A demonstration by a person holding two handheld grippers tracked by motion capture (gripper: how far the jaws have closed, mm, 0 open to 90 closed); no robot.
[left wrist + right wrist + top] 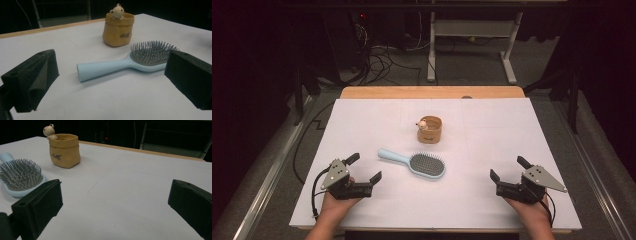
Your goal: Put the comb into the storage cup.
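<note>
A light-blue plastic hairbrush lies bristles-up mid-counter, just in front of a tan bag-shaped ceramic pot. The left tool and right tool rest either side, both spread wide, pinching nothing.

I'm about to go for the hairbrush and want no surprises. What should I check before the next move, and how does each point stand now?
1. Left gripper open, nothing between the jaws: ok.
2. Right gripper open, nothing held: ok.
3. Hairbrush flat on the table, bristles up, handle toward the left gripper: ok.
4. Brush handle free of other things: ok.
5. Pot upright, apart from the brush, behind it: ok.
6. Whether the pot is empty inside: cannot tell.
</note>
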